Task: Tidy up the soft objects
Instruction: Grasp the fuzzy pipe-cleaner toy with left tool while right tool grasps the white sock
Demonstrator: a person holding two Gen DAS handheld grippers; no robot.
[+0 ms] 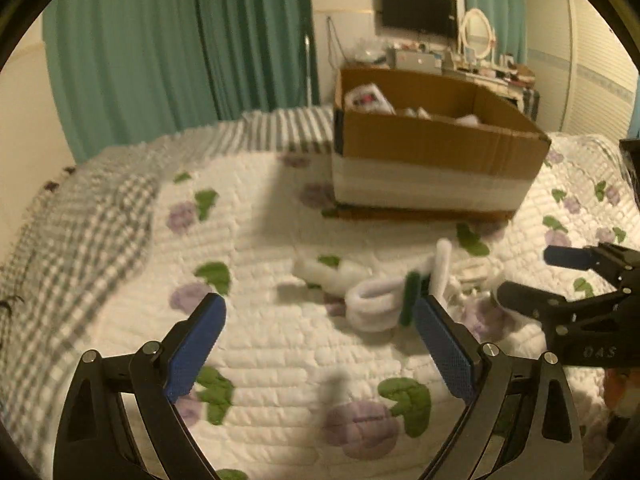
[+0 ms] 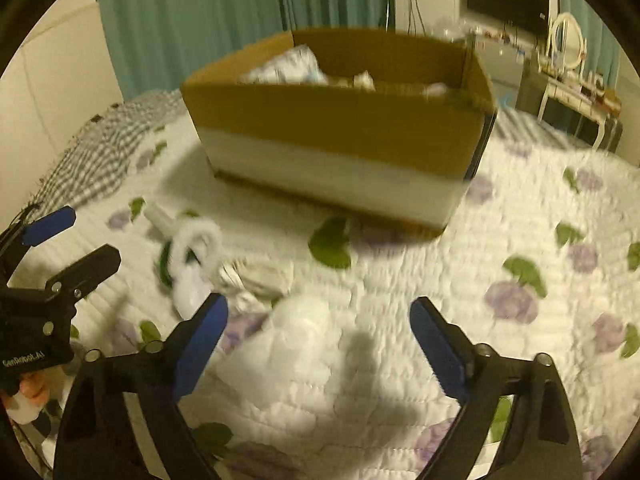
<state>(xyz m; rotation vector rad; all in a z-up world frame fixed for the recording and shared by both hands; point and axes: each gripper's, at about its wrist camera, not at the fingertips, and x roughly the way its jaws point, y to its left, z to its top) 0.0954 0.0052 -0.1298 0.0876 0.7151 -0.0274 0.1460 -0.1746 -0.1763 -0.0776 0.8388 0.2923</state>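
Note:
A white fluffy soft item with a green part (image 1: 384,300) lies on the quilted bed, also in the right wrist view (image 2: 192,256). Beside it lies a crumpled whitish cloth (image 2: 260,276). A white soft object (image 2: 296,344) lies just ahead of my right gripper (image 2: 320,320), which is open and empty. My left gripper (image 1: 320,312) is open and empty, its right finger close to the fluffy item. The right gripper also shows in the left wrist view (image 1: 528,276), and the left gripper in the right wrist view (image 2: 76,236). An open cardboard box (image 1: 432,148) (image 2: 340,120) holds several soft items.
The floral quilt (image 1: 280,360) covers the bed; a grey checked blanket (image 1: 80,216) lies at the left. Green curtains (image 1: 168,48) hang behind. A dresser with a mirror (image 1: 476,36) and a wall screen (image 1: 418,12) stand beyond the box.

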